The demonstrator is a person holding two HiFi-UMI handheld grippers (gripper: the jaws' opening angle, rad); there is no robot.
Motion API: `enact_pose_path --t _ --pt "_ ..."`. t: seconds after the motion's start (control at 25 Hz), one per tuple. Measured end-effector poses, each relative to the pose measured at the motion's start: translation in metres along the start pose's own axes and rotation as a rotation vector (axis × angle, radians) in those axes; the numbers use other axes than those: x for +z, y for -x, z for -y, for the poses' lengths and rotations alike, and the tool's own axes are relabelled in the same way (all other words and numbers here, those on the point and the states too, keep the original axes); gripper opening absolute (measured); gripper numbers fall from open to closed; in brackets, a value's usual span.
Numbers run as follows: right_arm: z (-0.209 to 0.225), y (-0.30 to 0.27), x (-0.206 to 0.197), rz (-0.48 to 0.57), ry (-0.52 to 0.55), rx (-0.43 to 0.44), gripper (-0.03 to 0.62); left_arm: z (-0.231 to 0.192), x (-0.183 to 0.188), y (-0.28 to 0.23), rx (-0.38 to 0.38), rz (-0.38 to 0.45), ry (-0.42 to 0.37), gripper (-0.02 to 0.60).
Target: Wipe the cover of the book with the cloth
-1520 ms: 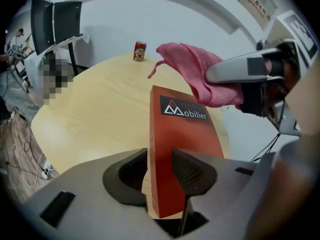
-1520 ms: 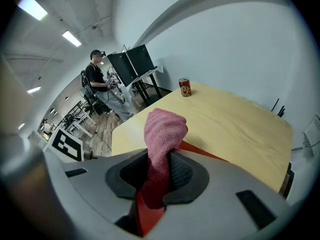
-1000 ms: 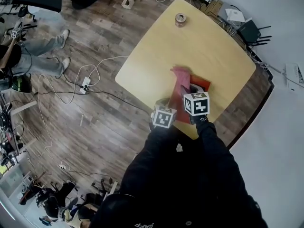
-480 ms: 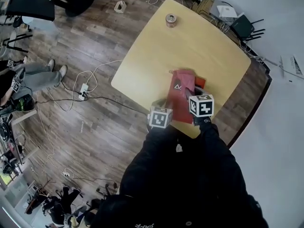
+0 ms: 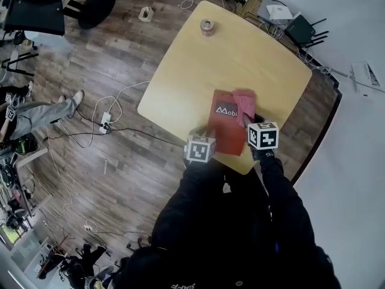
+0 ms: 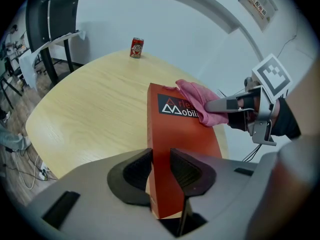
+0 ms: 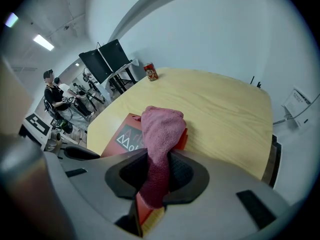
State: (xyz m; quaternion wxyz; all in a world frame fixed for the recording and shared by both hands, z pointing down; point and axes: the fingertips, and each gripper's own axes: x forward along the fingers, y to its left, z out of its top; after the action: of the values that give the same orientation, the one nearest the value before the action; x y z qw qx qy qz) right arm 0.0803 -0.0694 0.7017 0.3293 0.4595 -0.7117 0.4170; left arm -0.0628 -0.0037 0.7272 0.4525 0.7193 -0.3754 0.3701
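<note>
Red book [image 5: 228, 134] hugs the broad table's [image 5: 240, 59] near edge

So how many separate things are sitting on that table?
3: a can at the table's far corner, a red book by the near edge, and a pink cloth resting on the book. Something small could be hidden at the near edge.

Right tool [image 5: 248, 119] dragged cloth [image 5: 243, 100] rightward; book [image 5: 228, 136] lettering [image 5: 226, 109] now uncovered.
</note>
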Motion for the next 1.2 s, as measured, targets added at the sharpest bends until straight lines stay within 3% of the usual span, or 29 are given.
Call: enact_pose_path --t 0.32,0.6,0.88,1.2 --pt "0.006 0.020 0.003 0.027 0.005 -0.019 0.101 0.000 -0.002 -0.001 -0.003 -0.007 0.002 0.137" --pt "-0.039 0.016 0.018 0.053 0.055 0.080 0.101 0.003 -0.003 -0.001 -0.020 -0.022 0.020 0.137" --pt "-0.089 -0.009 0.015 0.012 0.104 0.158 0.101 0.002 0.001 -0.002 -0.043 -0.001 0.020 0.137" --pt "-0.109 -0.027 -0.006 -0.066 0.164 0.206 0.101 -0.002 -0.001 -0.004 -0.046 -0.001 0.018 0.138"
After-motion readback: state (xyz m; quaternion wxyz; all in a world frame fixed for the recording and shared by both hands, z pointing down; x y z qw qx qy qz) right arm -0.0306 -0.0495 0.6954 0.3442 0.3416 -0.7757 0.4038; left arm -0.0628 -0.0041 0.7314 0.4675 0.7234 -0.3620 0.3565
